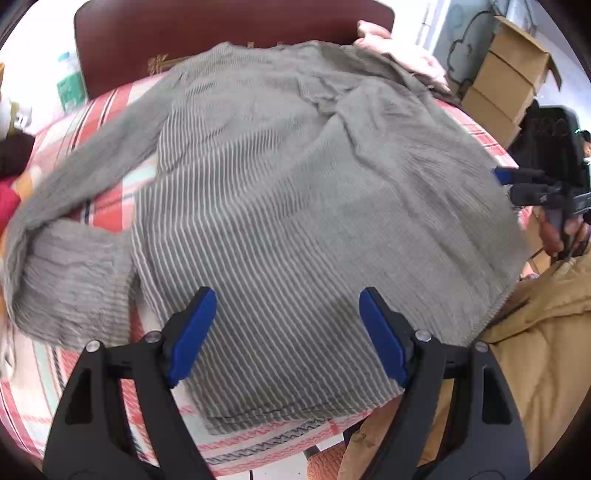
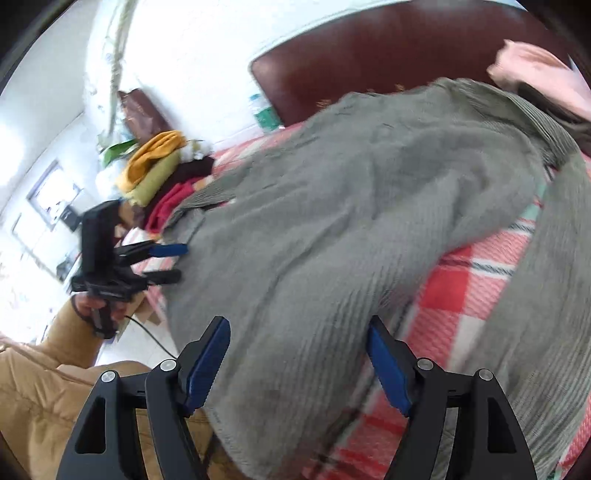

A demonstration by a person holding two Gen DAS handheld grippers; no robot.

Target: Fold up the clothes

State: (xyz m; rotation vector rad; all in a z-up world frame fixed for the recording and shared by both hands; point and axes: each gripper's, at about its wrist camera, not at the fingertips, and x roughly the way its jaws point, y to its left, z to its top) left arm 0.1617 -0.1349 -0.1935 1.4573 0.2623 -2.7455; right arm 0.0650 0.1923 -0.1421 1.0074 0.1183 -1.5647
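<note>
Cardboard boxes (image 1: 513, 74), maroon headboard (image 1: 221, 33), water bottle (image 1: 70, 83).

- Grey sweater (image 1: 295, 192): ribbed, matt knit cloth under the left gripper (image 1: 286, 332).
- Checked blanket (image 1: 103, 206): soft woven cloth.
- Headboard (image 1: 229, 26) beyond: glossy maroon leather-like surface.

The sweater (image 1: 295, 192) was grey with thin ribbed stripes. Under it the blanket (image 1: 107, 206) had a check of red, white and pale green. The headboard (image 1: 221, 33) was dark red-brown. Both grippers had black arms and blue pads (image 1: 192, 336). The sleeve (image 1: 546, 332) was mustard brown, the boxes (image 1: 506, 74) tan
</note>
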